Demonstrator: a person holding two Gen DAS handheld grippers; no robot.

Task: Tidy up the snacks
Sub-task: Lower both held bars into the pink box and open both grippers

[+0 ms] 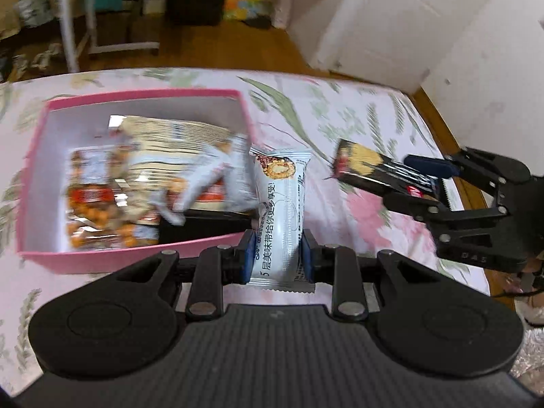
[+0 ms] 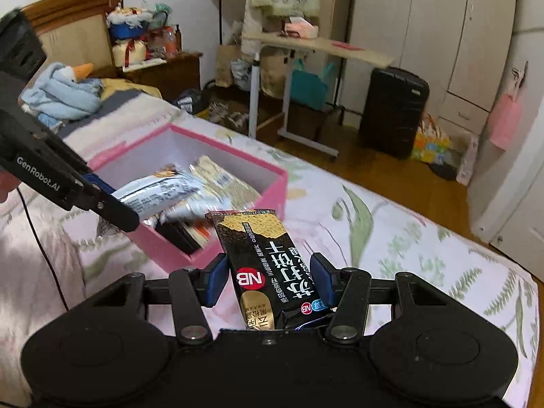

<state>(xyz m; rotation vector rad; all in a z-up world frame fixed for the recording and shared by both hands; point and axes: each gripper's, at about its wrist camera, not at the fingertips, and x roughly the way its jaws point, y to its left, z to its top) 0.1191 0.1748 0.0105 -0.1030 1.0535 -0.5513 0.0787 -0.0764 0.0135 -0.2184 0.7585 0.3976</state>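
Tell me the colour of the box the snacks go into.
Pink outside with a white inside; the box shows best in the left wrist view.

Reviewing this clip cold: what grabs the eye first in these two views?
The pink box on the floral bedspread, already heaped with snack packets. Next, each gripper clamps a snack: the left gripper holds a white wafer packet at the box's near corner, and the right gripper holds a black cracker packet just outside the box.

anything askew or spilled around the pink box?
Nothing spilled. Packets in the pink box lie in a loose, overlapping heap. White packet and black cracker packet are each held in a gripper, not yet in.
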